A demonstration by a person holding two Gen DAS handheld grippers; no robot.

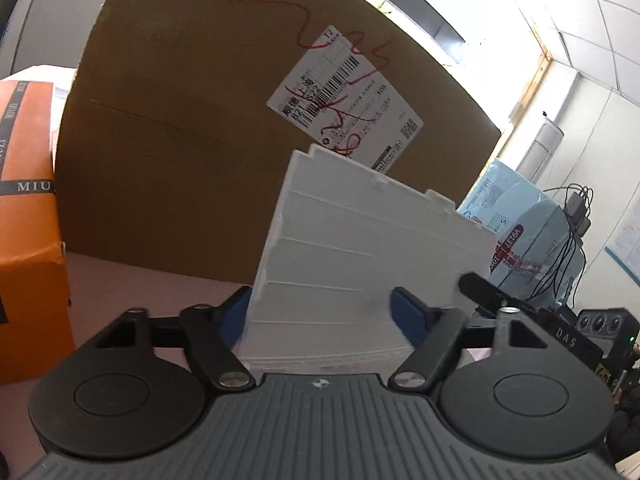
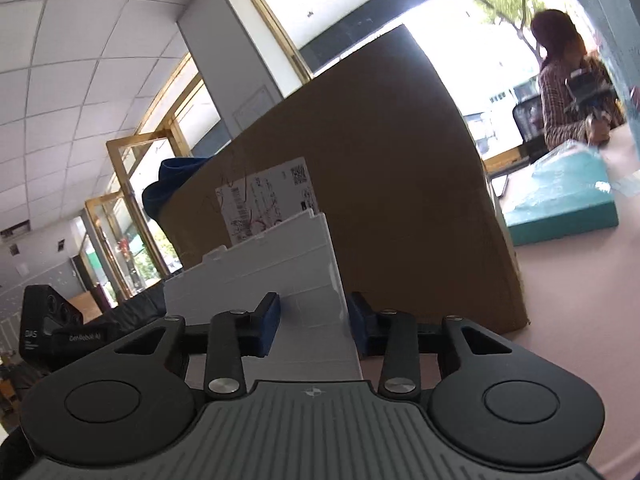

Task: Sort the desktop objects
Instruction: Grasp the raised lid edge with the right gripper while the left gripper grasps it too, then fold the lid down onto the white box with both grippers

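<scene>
White ribbed plastic panel (image 1: pixel 360 256), flat with stepped notches along its far edge, sits tilted between the blue-padded fingers of both your grippers. Your left gripper (image 1: pixel 320 316) has its pads pressed against the panel's two sides near its lower end, clamped on it; the panel rises ahead of those fingers toward the large brown cardboard box (image 1: pixel 192 128) with its white shipping label (image 1: pixel 344 100). Your right gripper (image 2: pixel 312 320) grips the same panel (image 2: pixel 280 268), one pad on its face and the other at its right edge. Just left of your left gripper stands an orange cardboard box (image 1: pixel 28 220), leaving a strip of bare pink tabletop (image 1: pixel 160 284) between it and the panel. Right of your right gripper the tabletop (image 2: pixel 580 300) lies open as far as a teal flat box (image 2: pixel 564 204); a person (image 2: pixel 568 80) stands beyond it.
</scene>
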